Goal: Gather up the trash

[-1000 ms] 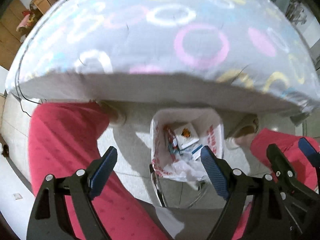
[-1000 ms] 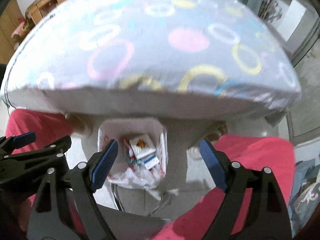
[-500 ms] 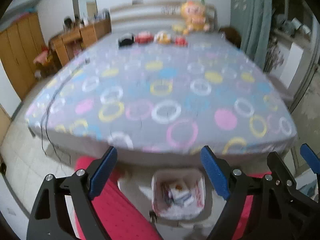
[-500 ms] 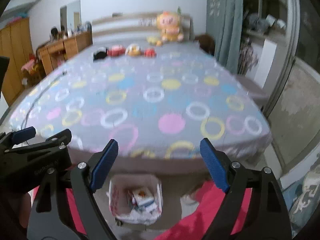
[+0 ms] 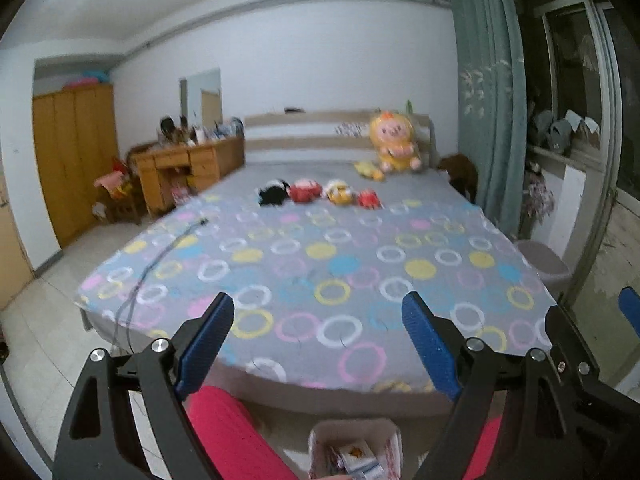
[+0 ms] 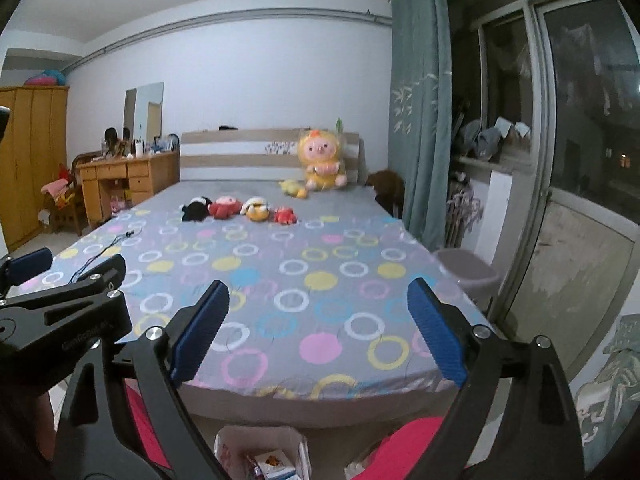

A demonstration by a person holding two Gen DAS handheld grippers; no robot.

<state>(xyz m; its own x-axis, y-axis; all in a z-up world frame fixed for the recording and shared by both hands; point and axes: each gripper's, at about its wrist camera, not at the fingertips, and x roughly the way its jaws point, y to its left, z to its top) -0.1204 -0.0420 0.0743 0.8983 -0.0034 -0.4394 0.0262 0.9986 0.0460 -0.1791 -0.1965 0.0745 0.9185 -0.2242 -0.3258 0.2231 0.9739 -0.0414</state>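
Note:
A bin lined with a white printed bag stands on the floor at the foot of the bed, at the bottom edge of both views. Small boxes and wrappers lie inside it. The bag sits low between the person's red trouser legs. My left gripper is open and empty, held well above the bin and pointing out over the bed. My right gripper is beside it on the right. Its jaws are opening and nothing is between them.
The bed has a grey sheet with coloured rings. On it are a row of small plush toys, a big yellow plush and a thin cable. A wooden desk and wardrobe stand left, a purple tub right.
Both grippers have risen and tilted up from looking down into the bin. The bin has slid to the bottom edge and the whole bed and room have come into view.

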